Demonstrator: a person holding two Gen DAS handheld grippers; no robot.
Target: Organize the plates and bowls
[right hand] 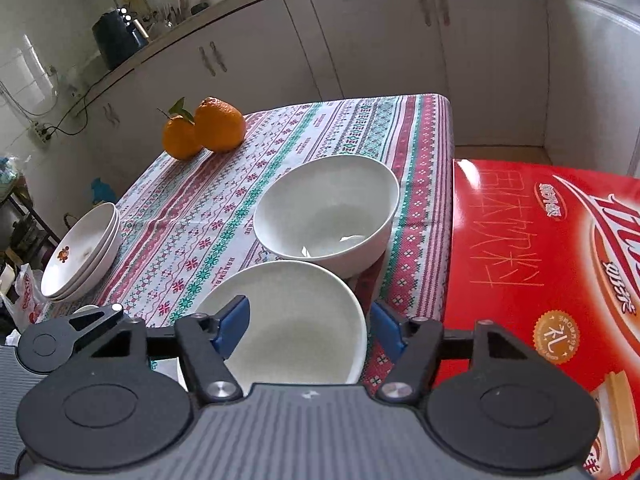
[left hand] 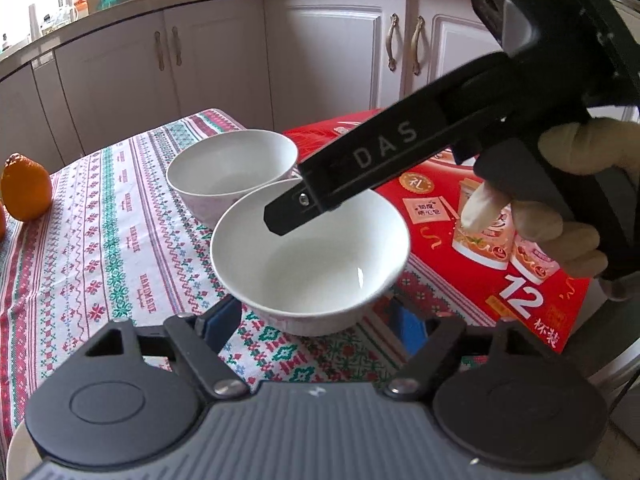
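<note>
Inspecting the left gripper (left hand: 316, 318) first, we find its jaws at a middling spread with the near white bowl (left hand: 316, 264) standing between them. The left blue pad (left hand: 224, 316) sits against the bowl's lower wall. The right pad is close beside the opposite wall, with shadow in between. We cannot tell whether both pads press on the bowl.

We note the right gripper (right hand: 308, 320) over the same bowl. Its left pad (right hand: 232, 326) hangs inside the rim, above the bowl's hollow, and its right pad lies just outside the right wall. The gap between the two is far wider than the wall, so these jaws stand apart and grip nothing. From the left wrist view, one black finger of this gripper reaches down across the far rim into the bowl. A gloved hand (left hand: 576, 200) holds its handle.

Ahead of both pairs of jaws, we record a second white bowl (right hand: 328, 208), upright and right beside the near one. Both rest on the patterned tablecloth (right hand: 224, 208).

Left of the right gripper's jaws, at the cloth's edge, lies a stack of plates (right hand: 80, 256). Two oranges (right hand: 220, 130) sit well ahead and to the left. A red carton (right hand: 540, 260) lies flat to the right of the jaws.
</note>
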